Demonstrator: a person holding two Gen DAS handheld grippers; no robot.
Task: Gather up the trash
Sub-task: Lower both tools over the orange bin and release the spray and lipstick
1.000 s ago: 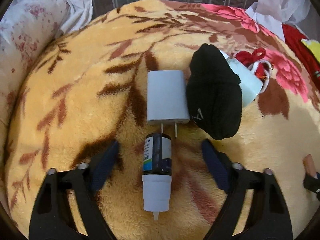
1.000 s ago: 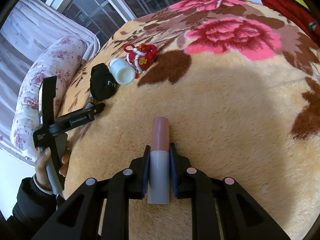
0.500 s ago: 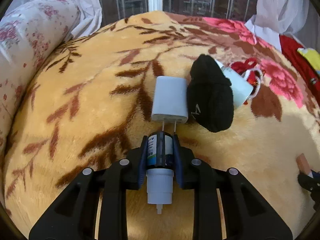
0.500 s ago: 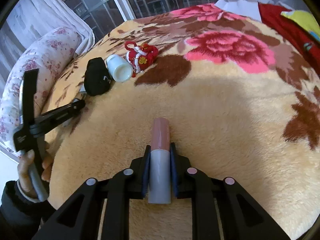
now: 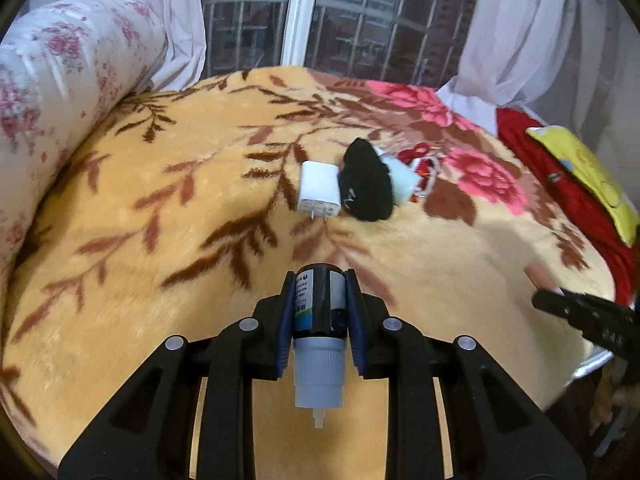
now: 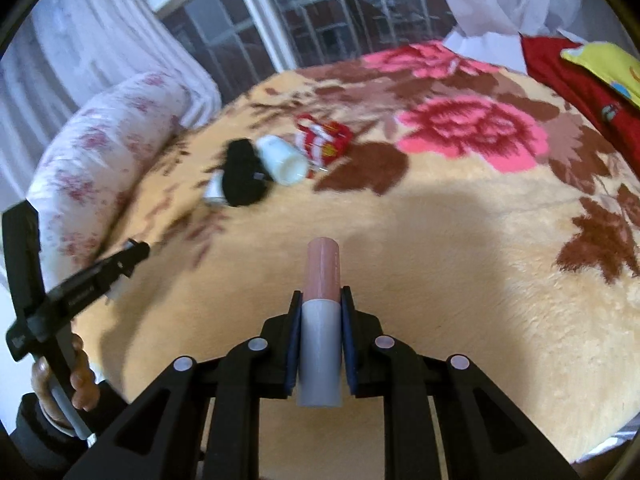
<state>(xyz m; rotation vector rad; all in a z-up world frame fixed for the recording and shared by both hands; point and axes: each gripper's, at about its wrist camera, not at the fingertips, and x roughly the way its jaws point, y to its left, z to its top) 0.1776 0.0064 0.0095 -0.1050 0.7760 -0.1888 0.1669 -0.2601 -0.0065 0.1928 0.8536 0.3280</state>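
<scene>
The blanket now lies well below both grippers. The left gripper, spread a second ago, now pinches the bottle aloft; the right gripper still clamps the tube. Both look ready for binning.

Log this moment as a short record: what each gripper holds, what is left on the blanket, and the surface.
left gripper: shut on dark dropper bottle with white cap
right gripper: shut on pink and grey tube
left on blanket: white plug charger, black knit item, white round jar, red ornament, clustered together
surface: orange floral plush blanket
beside blanket: floral pillow
</scene>
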